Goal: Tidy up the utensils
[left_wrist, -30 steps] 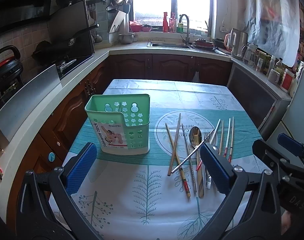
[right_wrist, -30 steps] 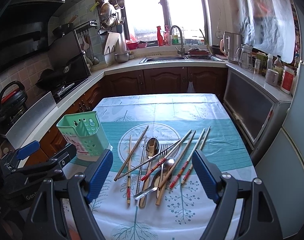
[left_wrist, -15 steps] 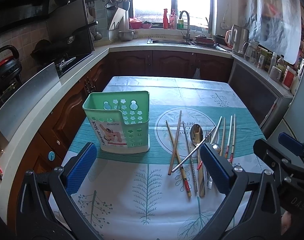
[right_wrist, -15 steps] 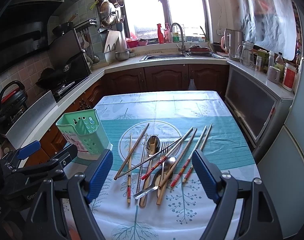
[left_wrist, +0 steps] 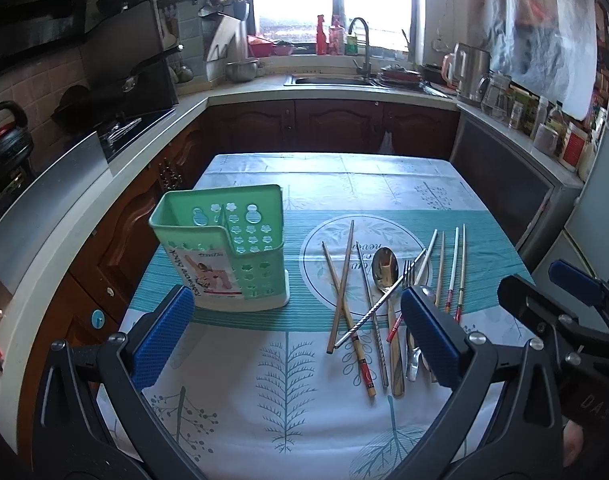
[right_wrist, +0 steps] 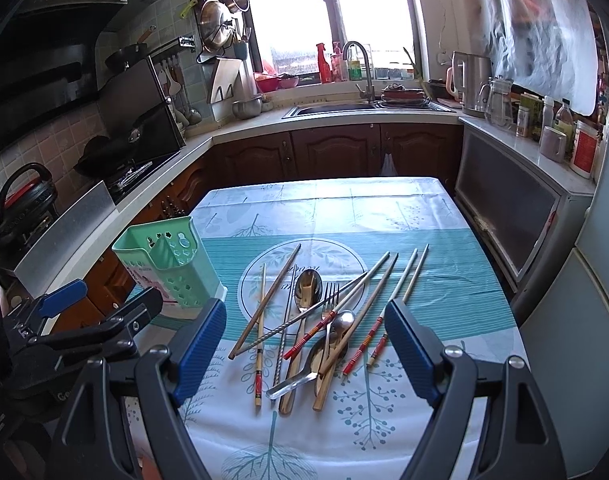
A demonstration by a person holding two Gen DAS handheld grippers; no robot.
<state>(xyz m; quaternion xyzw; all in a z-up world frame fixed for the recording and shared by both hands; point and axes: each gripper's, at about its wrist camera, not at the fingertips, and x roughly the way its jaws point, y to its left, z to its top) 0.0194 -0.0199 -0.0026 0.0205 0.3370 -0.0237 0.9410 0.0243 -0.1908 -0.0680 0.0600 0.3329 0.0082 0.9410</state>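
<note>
"tableware block" runs along the green utensil holder [left_wrist: 224,256] label; other print is illegible

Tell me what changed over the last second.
Both tongs, left and right, crept slightly forward toward the table, open and empty throughout. The green holder and the utensil pile lie unmoved; nothing was grasped or released.

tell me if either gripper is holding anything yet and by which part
Nothing is held. The left gripper and right gripper are both open above the table, with the utensils lying loose beside the green holder.
</note>
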